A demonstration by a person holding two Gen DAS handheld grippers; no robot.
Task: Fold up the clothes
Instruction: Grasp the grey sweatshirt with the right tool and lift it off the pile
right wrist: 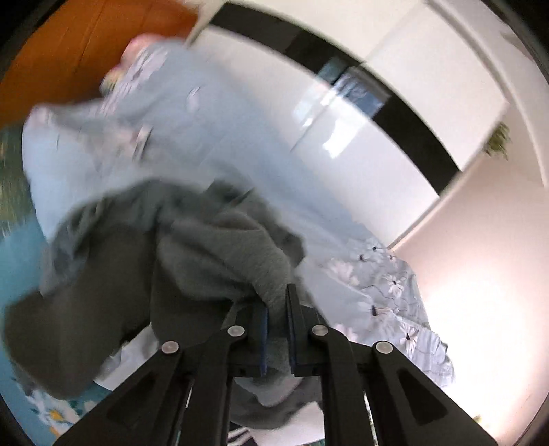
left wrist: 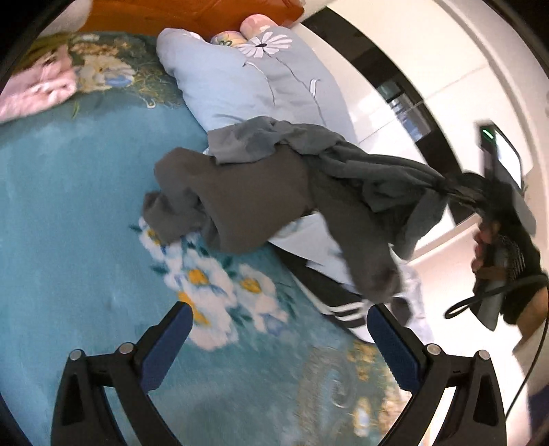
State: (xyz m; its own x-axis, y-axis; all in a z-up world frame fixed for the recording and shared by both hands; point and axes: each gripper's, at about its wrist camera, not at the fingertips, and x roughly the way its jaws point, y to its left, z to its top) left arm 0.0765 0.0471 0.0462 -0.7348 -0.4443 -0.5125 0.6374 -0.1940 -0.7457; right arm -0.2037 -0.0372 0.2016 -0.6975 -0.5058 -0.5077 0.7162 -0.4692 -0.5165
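A grey garment (left wrist: 267,185) lies crumpled on the teal flowered bedspread (left wrist: 68,212), partly over a light blue duvet. One end is stretched up and to the right, pinched in my right gripper (left wrist: 456,192). In the right wrist view that gripper (right wrist: 277,308) is shut on a fold of the grey garment (right wrist: 219,247), which hangs below and left of it. My left gripper (left wrist: 278,326) is open and empty above the bedspread, short of the garment.
A light blue duvet (left wrist: 247,82) with a daisy print lies behind the garment. A pink cloth (left wrist: 37,89) lies at the far left. A black garment with white stripes (left wrist: 339,305) lies at the bed's right edge. An orange headboard (left wrist: 164,13) stands behind.
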